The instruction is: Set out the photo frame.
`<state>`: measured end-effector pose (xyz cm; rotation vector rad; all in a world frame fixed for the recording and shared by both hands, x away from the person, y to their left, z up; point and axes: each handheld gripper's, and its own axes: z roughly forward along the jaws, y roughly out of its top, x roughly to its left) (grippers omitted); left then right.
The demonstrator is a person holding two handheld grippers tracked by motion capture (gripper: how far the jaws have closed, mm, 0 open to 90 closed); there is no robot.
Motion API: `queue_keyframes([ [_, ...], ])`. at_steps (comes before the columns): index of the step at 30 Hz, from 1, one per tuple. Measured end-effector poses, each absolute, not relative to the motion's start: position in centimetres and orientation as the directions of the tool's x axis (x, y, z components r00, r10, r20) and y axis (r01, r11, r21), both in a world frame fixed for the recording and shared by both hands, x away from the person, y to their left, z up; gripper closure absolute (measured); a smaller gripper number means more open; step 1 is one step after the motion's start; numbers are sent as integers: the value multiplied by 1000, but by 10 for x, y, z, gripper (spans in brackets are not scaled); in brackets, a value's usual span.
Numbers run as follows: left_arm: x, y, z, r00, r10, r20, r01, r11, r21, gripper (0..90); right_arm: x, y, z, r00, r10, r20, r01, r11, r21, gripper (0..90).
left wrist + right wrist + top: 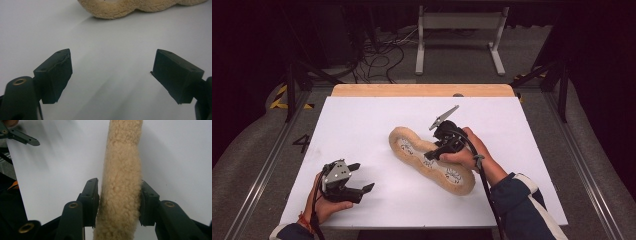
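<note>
A long tan fleece piece [460,181] with white inner patches lies slantwise across the middle of the white table top [362,120]. My right gripper [430,156] sits over its middle. In the right gripper view the two pads touch both sides of a fleece ridge [125,150], with my right gripper [118,182] shut on it. My left gripper [364,176] is held low at the near left, apart from the fleece. Its jaws stand wide with only bare table between them [112,53]. The fleece edge [120,10] lies ahead of them.
A wooden strip [422,90] runs along the table's far edge. Beyond it, on the floor, stand a white metal frame [459,20] and a tangle of cables [382,55]. Bare white surface lies to the left of and behind the fleece.
</note>
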<state>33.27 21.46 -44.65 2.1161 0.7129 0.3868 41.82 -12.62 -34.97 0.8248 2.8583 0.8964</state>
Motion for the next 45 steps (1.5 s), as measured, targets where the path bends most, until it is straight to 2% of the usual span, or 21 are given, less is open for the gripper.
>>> queue_keyframes([
  [4,344,205,-443,794,608,16,348,-476,808,163,416,-131,-348,-853,511,104,478,687,547,530],
  [15,386,170,-437,802,597,8,344,-473,811,155,402,-154,-342,-860,506,69,439,662,608,503],
  [22,409,158,-438,797,604,-21,361,-449,817,156,377,-174,-339,-820,571,-39,407,629,662,456],
  [23,413,156,-438,795,605,-34,368,-438,820,156,365,-184,-342,-812,580,-58,382,606,698,456],
  [30,428,147,-437,788,614,-55,376,-409,831,177,337,-212,-354,-768,638,-63,365,516,775,439],
  [37,434,141,-441,786,617,-32,366,-424,828,296,309,-229,-375,-738,673,-41,366,451,814,435],
  [39,435,142,-442,778,628,-14,359,-426,831,376,303,-233,-384,-721,691,-44,375,443,814,487],
  [45,438,144,-444,762,648,-6,367,-424,828,578,299,-240,-399,-711,702,28,405,377,833,617],
])
